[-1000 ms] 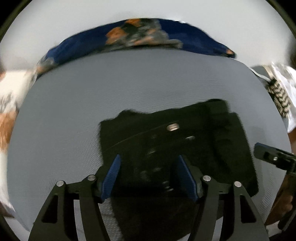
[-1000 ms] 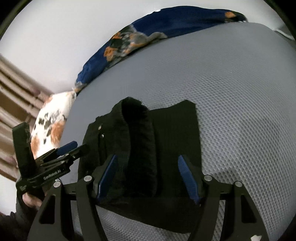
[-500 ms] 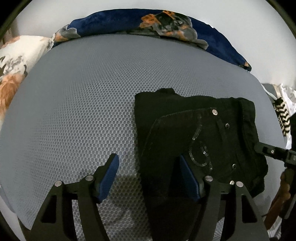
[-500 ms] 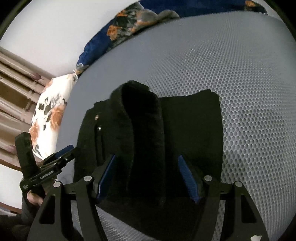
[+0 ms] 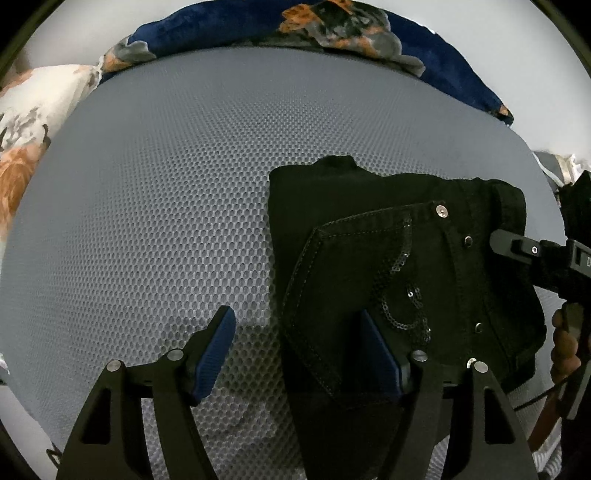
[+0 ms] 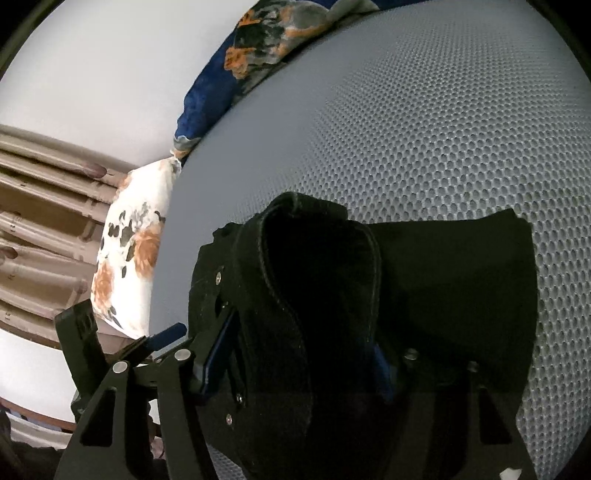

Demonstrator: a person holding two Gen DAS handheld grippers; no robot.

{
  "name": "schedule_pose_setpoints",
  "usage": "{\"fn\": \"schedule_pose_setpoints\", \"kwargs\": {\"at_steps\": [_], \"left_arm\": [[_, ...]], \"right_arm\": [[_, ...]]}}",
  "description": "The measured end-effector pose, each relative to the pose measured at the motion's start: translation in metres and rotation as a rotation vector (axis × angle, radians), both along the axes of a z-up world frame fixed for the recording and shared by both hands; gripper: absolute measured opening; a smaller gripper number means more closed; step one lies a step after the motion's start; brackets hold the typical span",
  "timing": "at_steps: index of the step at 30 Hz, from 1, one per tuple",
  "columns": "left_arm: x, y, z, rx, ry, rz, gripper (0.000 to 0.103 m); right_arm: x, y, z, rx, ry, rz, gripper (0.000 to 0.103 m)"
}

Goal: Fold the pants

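Note:
The black pants [image 5: 399,258] lie folded in a compact bundle on the grey mesh mattress [image 5: 184,184], back pocket with sequins facing up. My left gripper [image 5: 295,354] is open, its left pad over bare mattress and its right pad at the bundle's near left edge. My right gripper [image 6: 295,354] is open, with the waistband end of the pants [image 6: 317,295] bulging between its pads. The right gripper also shows at the right edge of the left wrist view [image 5: 517,247], touching the bundle's side.
A dark blue floral blanket [image 5: 332,26] lies along the mattress's far edge. A white floral pillow [image 5: 22,122] sits at the left; it also shows in the right wrist view [image 6: 125,258]. Striped cloth [image 5: 561,170] lies at the right edge.
My left gripper has shifted left off the bundle, so the pants now lie to its right. My right gripper has moved closer over the waistband end. Both stayed open.

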State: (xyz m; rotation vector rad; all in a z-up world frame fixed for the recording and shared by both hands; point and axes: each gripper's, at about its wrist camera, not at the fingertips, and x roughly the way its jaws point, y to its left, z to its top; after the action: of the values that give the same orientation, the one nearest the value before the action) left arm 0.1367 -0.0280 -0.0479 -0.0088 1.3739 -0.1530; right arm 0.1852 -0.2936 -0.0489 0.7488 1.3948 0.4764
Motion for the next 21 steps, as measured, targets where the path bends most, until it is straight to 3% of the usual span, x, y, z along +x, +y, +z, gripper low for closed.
{"fn": "schedule_pose_setpoints", "kwargs": {"at_steps": [9,13,21], "left_arm": [[0.009,-0.005,-0.004,0.018,0.026,-0.025,0.071],[0.01,-0.007,-0.005,0.018,0.03,-0.028,0.071],[0.009,-0.012,-0.006,0.031,0.014,-0.04,0.071]], "right_arm": [[-0.003,0.001,0.002,-0.033,-0.005,0.008,0.055],[-0.003,0.004,0.002,-0.029,0.011,0.005,0.035],[-0.007,0.008,0.017,-0.082,-0.024,-0.024,0.018]]}}
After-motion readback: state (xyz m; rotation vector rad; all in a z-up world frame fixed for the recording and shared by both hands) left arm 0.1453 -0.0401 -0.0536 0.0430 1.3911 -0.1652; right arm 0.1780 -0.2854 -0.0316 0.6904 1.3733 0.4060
